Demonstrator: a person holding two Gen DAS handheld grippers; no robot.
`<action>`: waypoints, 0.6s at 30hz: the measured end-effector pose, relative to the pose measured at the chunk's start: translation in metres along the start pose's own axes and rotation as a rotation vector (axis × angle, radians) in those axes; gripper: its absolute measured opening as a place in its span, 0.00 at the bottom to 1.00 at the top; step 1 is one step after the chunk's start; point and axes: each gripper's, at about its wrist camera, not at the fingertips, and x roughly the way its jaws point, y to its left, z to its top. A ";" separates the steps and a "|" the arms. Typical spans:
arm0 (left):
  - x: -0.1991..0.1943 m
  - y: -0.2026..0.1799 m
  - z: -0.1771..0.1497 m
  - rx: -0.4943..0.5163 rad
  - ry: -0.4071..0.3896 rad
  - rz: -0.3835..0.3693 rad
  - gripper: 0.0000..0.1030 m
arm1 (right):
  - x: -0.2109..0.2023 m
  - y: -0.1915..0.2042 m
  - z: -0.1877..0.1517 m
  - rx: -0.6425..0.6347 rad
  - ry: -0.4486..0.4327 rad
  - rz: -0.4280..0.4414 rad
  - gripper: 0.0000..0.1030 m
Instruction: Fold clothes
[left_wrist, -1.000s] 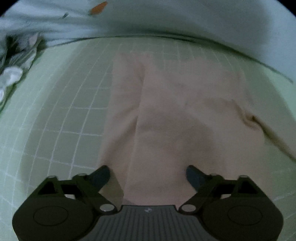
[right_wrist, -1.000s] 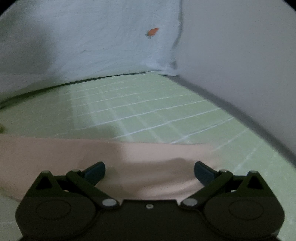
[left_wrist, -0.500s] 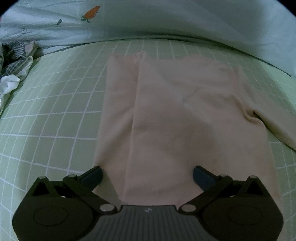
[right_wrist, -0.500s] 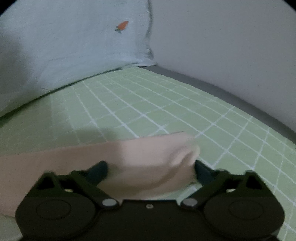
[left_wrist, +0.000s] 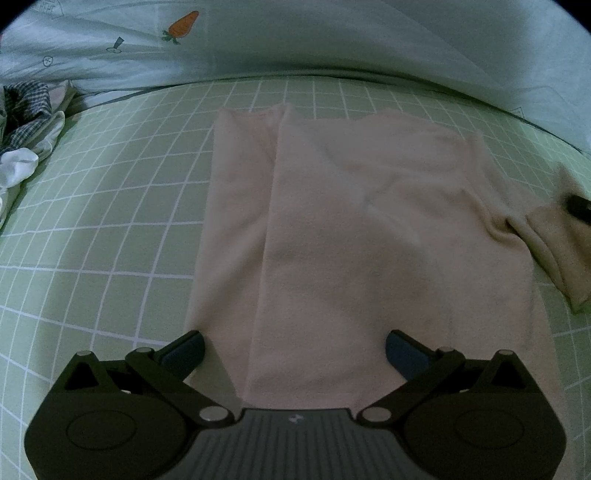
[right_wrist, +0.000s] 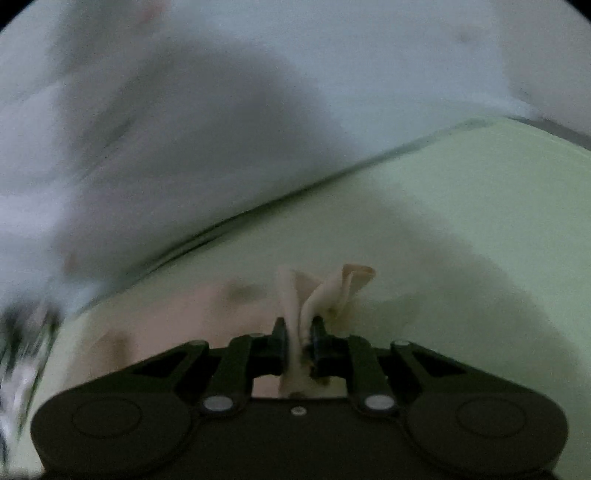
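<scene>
Pale pink shirt (left_wrist: 351, 229) lies flat on our green grid sheet (left_wrist: 92, 221), one side folded inward, sleeve (left_wrist: 550, 240) at three o'clock. Our left gripper (left_wrist: 295, 347) hovers spread wide; our right gripper (right_wrist: 298, 334) is closing, pinching the cuff (right_wrist: 325, 291). No legible writing.

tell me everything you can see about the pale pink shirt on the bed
The pale pink long-sleeved shirt looks like soft knit fabric, lying flat on the green grid-patterned bedsheet. One side, its left in the left wrist view, is already folded inward, leaving a long straight crease. The other sleeve stretches off to the right, its cuff end bunched between the closing jaws of the right gripper. The open left gripper hovers over the hem.
</scene>
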 end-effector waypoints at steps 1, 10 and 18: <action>0.000 0.000 0.000 -0.001 0.000 0.000 1.00 | 0.006 0.018 -0.008 -0.057 0.039 0.042 0.14; -0.001 0.000 0.007 -0.021 0.040 0.003 1.00 | 0.008 0.045 -0.030 -0.142 0.127 0.119 0.59; -0.035 -0.004 0.022 -0.080 -0.011 -0.023 1.00 | -0.038 0.012 -0.029 -0.150 0.017 -0.078 0.97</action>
